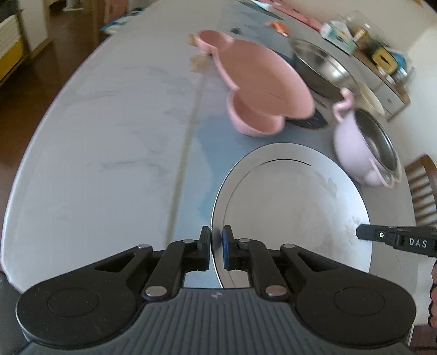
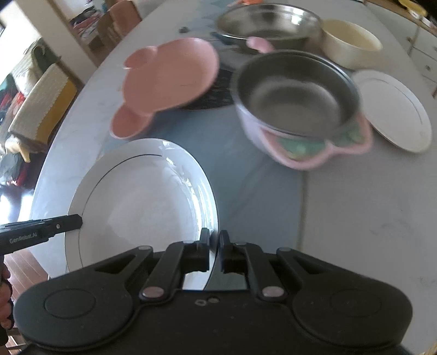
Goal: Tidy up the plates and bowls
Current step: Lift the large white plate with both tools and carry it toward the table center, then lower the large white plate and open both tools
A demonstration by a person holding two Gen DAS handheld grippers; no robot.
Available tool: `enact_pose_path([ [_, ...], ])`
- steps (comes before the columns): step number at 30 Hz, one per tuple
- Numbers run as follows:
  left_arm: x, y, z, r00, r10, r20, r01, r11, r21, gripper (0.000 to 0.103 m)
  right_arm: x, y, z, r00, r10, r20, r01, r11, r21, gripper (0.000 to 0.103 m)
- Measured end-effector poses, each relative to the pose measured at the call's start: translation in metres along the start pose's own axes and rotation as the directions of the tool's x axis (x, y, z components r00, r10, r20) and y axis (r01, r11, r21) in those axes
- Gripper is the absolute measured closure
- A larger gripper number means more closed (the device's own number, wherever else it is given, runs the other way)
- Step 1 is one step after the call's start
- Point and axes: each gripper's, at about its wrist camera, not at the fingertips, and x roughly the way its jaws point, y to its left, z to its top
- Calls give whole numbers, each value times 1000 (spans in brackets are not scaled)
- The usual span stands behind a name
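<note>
Glossy white plate (image 2: 142, 196) — ceramic-looking; shiny metal bowl (image 2: 269, 24); matt pink plastic dish (image 2: 169, 79).

Soft daylight fills both views, brightest at a blown-out opening far left of the right gripper (image 2: 214, 240). Glare streaks the white plate (image 2: 142, 202) just ahead of its fingers. The dishes beyond — the pink plate (image 1: 259, 79) and the steel bowl (image 2: 297, 92) — are smeared with motion blur, while the left gripper (image 1: 216, 240) stays sharp. Fisheye bending curves the table edge (image 1: 54, 123), and the corners fall dark.
</note>
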Motion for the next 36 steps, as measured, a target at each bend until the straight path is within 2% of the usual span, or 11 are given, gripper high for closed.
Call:
enact_pose_path([
  [9, 11, -51, -5, 998, -50, -46, 56, 989, 134, 96, -16, -53, -26, 999, -31, -8, 31, 997, 76, 95],
  [18, 18, -86, -14, 993, -80, -87, 98, 968, 233, 96, -31, -79, -41, 996, -92, -7, 92, 991, 99, 94],
  [30, 26, -115, -17, 991, -87, -97, 114, 943, 311, 95, -37, -91, -44, 986, -166, -3, 165, 979, 116, 93],
  [34, 27, -111, -15, 989, -103, -110, 131, 948, 290, 95, -37, -92, -43, 987, -162, -2, 161, 978, 131, 93],
  [36, 26, -109, -15, 988, -108, -112, 135, 949, 284, 95, -39, -90, -44, 985, -173, 2, 171, 977, 129, 84],
])
